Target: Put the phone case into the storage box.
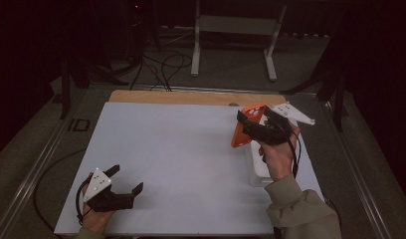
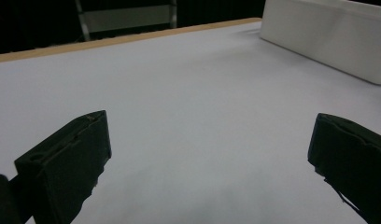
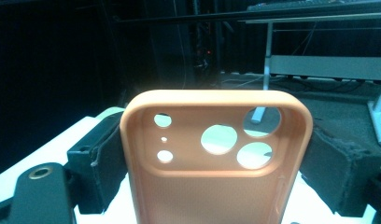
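Orange plastic fills the space between the jaws of the right gripper (image 1: 255,124): a phone case (image 1: 243,127) is clamped there by its two long sides, held clear of the table (image 1: 191,149). In the right gripper view the phone case (image 3: 216,158) stands upright ahead of the camera, its hollow inner face toward the lens, its camera cut-outs near the top edge, and a black padded jaw pressing against each side. The person's right hand (image 1: 278,157) grips the tool from below, the sleeve (image 1: 303,209) behind it. Just under and behind this gripper lies a white tray (image 1: 258,172), partly covered by the hand.

The left gripper (image 1: 126,181) rests low over the near left part of the table, well apart from the right one, with the left hand (image 1: 96,216) behind it. Its jaws stand wide apart with nothing between them; in the left gripper view bare white tabletop (image 2: 188,116) lies between the two black tips, and the white tray (image 2: 328,37) sits far ahead and to the right of them.

Beyond the table, on the floor, stands a white metal frame (image 1: 236,30).
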### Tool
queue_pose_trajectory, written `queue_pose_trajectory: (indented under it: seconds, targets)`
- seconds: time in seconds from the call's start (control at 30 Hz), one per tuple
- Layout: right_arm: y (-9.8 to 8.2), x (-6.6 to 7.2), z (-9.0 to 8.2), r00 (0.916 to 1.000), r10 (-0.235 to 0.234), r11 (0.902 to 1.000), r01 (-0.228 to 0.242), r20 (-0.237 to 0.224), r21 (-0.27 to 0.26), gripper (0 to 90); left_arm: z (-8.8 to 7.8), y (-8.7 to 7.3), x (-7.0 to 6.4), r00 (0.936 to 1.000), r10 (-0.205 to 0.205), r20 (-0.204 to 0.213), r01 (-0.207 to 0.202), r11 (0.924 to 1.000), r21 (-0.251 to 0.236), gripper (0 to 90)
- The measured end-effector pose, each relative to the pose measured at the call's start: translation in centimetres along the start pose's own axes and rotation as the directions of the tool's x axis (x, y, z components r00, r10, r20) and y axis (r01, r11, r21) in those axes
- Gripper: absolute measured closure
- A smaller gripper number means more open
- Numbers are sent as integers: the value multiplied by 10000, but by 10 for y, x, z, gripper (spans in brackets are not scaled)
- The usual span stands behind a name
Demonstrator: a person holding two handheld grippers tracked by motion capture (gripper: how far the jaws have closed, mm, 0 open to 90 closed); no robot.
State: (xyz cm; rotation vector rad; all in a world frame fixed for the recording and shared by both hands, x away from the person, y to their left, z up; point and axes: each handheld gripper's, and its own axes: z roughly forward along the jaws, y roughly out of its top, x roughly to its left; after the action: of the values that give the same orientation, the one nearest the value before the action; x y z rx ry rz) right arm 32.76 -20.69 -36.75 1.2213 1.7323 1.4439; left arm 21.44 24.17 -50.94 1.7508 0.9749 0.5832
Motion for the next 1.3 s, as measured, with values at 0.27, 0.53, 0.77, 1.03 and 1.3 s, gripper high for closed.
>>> queue_pose_trajectory:
  seconds: [0.27, 0.53, 0.77, 1.03, 1.3]
  targets:
    - [0, -7, 3, 9996, 45, 9999, -48, 284, 92, 153, 1, -2, 1, 9997, 69, -235, -69, 10000, 4, 2]
    - [3, -10, 6, 9985, -30, 9999, 25, 538, 104, 154, 1, -2, 0, 9991, 140, -388, -141, 9999, -3, 2]
    - [9, -11, 10, 9971, -42, 10000, 37, 764, 66, 153, 0, -3, 1, 9990, 149, -427, -149, 9999, 19, 2]
    - [13, -18, 15, 9930, 29, 10000, -29, 1180, -1, 154, 1, -3, 1, 9987, 199, -480, -197, 9998, 50, 2]
    - [16, -25, 23, 9877, 74, 10000, -77, 1560, 15, 154, 1, -3, 0, 9983, 238, -524, -234, 9997, 91, 2]
